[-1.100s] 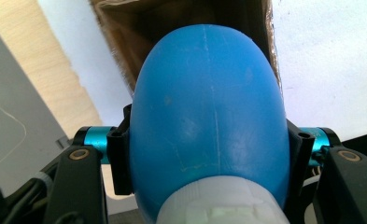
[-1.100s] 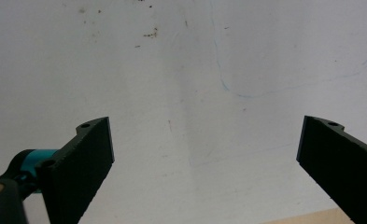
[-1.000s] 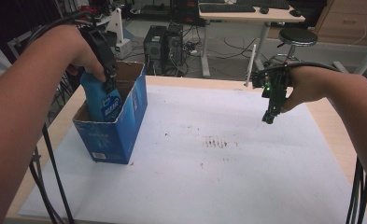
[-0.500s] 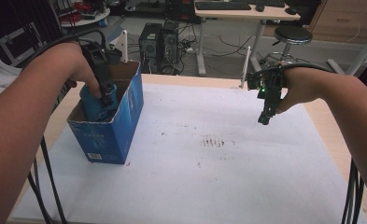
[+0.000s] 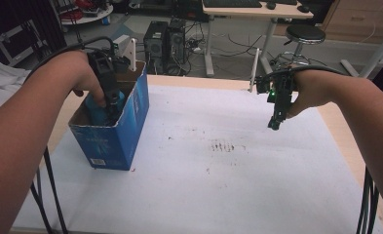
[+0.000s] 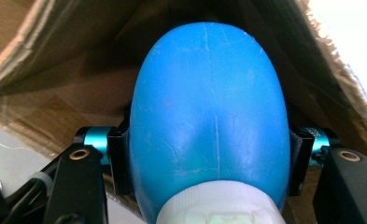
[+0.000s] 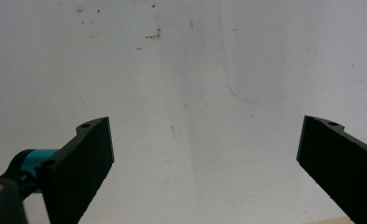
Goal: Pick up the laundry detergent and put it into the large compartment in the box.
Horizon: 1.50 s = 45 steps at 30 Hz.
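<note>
Blue bottle (image 6: 207,121) clamped in the left claw (image 5: 112,105) inside the box (image 5: 125,131), left of frame; right claw (image 7: 204,163) gapes wide over the worktop (image 5: 218,185)

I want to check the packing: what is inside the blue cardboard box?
A blue plastic bottle with a white cap, clamped by the left gripper, is inside the blue cardboard box. The box floor beneath is covered.

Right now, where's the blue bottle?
In the high view's left, the blue bottle sits inside the blue cardboard box, clamped by the left gripper.
</note>
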{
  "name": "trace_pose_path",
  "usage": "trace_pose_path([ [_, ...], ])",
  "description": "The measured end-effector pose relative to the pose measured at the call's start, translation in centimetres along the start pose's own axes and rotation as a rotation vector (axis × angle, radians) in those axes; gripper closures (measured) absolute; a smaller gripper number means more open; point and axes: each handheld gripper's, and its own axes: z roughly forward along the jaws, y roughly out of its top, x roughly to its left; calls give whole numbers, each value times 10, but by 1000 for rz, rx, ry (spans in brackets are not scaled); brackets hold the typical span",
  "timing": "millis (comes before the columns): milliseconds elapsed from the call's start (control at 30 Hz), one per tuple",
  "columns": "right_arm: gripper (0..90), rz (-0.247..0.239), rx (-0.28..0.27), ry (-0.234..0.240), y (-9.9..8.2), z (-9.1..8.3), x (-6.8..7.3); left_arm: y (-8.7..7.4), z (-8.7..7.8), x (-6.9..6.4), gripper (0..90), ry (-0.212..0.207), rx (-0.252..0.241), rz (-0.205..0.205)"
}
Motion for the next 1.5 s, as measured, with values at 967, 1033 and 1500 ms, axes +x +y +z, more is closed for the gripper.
trace_pose_path([
  [967,29,-1,-6,1,2,-1,2,-1,7,3,353,-45,-33,58],
  [1033,29,2,-6,2,2,-1,2,-2,6,3,324,-47,-31,51],
  [1500,29,0,-8,5,0,-1,4,-2,-8,-1,254,-28,-35,61],
])
